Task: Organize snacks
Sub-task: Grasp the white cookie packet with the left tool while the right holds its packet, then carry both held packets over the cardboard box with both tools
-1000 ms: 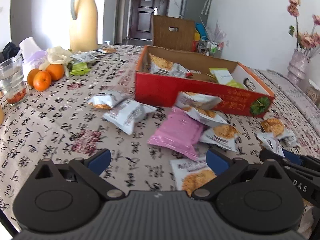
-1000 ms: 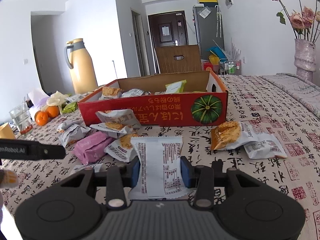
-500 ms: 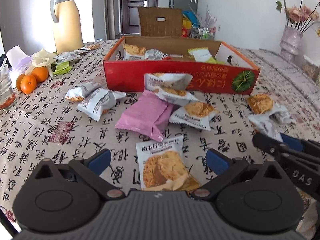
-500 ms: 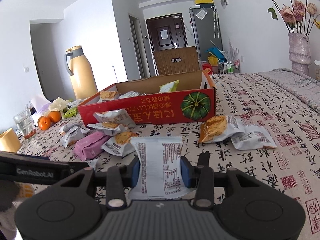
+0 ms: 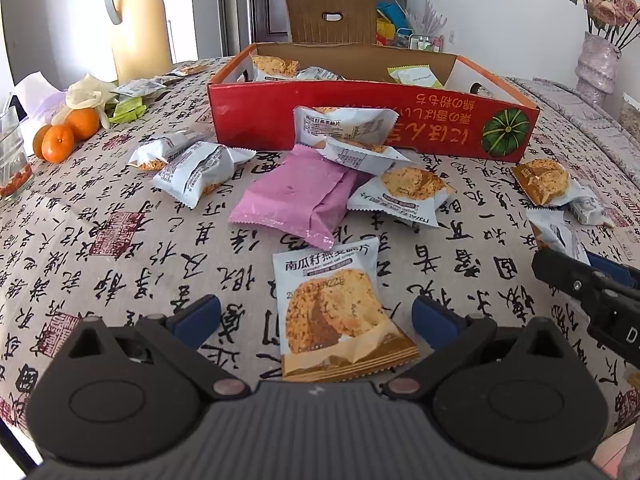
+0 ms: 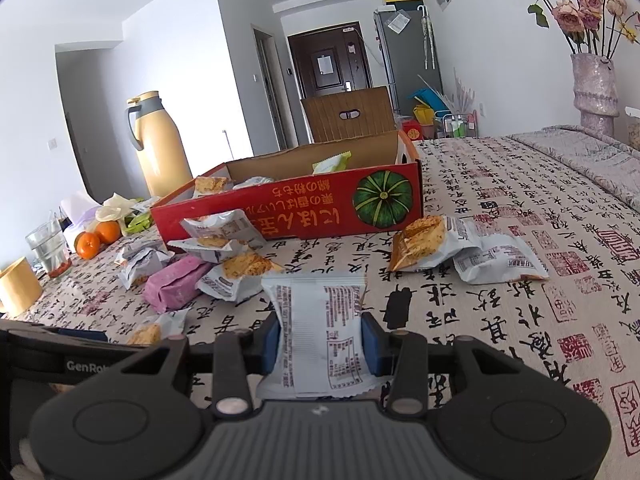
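Currently the right gripper (image 6: 321, 338) clamps a white snack packet (image 6: 316, 320) for boxing; the left gripper (image 5: 316, 318), jaws spread, straddles the oat-crisp packet (image 5: 334, 312) to grasp it

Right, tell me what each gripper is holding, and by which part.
Right gripper: white snack packet, pinched across its middle. Left gripper: nothing, fingers open around an oat crisp packet.

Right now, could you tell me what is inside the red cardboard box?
In the red cardboard box lie an oat-crisp packet, a crumpled silvery packet and a pale green packet. Its front wall hides the floor, so anything lying flat is unseen.
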`<state>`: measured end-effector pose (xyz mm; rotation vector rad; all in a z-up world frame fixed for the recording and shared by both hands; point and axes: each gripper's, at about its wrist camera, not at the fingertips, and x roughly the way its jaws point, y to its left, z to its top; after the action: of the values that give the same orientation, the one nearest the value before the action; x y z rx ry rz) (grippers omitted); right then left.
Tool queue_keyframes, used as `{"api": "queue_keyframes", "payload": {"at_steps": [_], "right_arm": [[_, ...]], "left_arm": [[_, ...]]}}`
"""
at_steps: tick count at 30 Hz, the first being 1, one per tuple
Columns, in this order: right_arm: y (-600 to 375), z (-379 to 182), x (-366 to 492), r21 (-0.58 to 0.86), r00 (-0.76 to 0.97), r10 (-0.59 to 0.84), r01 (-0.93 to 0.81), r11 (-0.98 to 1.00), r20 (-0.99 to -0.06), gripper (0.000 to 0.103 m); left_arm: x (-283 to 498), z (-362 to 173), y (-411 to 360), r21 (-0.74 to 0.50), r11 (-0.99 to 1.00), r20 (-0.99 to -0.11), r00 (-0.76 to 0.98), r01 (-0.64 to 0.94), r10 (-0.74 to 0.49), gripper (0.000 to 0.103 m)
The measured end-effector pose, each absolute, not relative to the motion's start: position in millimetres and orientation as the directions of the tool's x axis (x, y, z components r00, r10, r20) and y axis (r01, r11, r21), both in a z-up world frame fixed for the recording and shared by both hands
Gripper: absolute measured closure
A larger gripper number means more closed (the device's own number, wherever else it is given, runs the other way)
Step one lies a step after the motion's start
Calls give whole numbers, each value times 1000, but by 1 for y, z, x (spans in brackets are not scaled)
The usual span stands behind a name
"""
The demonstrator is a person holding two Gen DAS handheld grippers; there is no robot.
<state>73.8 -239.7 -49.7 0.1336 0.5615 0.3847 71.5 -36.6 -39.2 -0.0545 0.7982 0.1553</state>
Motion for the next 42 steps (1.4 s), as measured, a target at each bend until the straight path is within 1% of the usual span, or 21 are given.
{"api": "queue_keyframes", "payload": {"at_steps": [4, 5, 6, 7, 9, 10, 11, 13, 15, 21, 28, 37, 42], "right_arm": [[-238, -50, 73, 224, 777, 390, -319, 921, -494, 63], [-238, -50, 73, 223, 778, 389, -318, 921, -494, 63], [-239, -49, 72, 224, 779, 388, -317, 922, -492, 63], [-239, -49, 72, 226, 781, 387, -315, 922, -491, 63], [-239, -49, 72, 223, 781, 385, -315, 923, -491, 63], [-238, -48, 71, 222, 781, 385, -315, 923, -491, 63], [-238, -48, 70, 220, 781, 386, -317, 923, -491, 63], [-237, -48, 69, 217, 781, 386, -319, 922, -492, 63], [-236, -47, 68, 214, 781, 385, -321, 923, -492, 63], [-234, -46, 65, 206, 784, 380, -320, 925, -491, 63], [-232, -44, 62, 197, 786, 377, -322, 926, -490, 63], [-227, -41, 63, 177, 793, 369, -324, 929, -485, 63], [-224, -33, 68, 160, 805, 365, -329, 931, -467, 63]], "left_arm": [[71, -39, -37, 11, 988, -713, 692, -151, 114, 2], [70, -38, -37, 10, 989, -710, 696, -147, 110, 7], [69, -37, -37, 9, 990, -705, 701, -144, 108, 16], [68, -36, -37, 9, 990, -701, 705, -143, 108, 21], [67, -33, -35, 7, 990, -696, 710, -144, 108, 39], [67, -32, -34, 7, 989, -693, 712, -148, 111, 43], [67, -32, -33, 7, 989, -691, 714, -149, 113, 49], [66, -31, -31, 2, 989, -689, 717, -147, 108, 52], [65, -30, -30, -4, 990, -685, 721, -142, 100, 58], [62, -28, -26, -27, 991, -678, 731, -134, 80, 62], [56, -22, -24, -38, 992, -656, 752, -119, 65, 63], [51, -5, -23, -43, 994, -603, 796, -99, 53, 63], [54, 8, -23, -51, 995, -564, 825, -83, 40, 63]]}}
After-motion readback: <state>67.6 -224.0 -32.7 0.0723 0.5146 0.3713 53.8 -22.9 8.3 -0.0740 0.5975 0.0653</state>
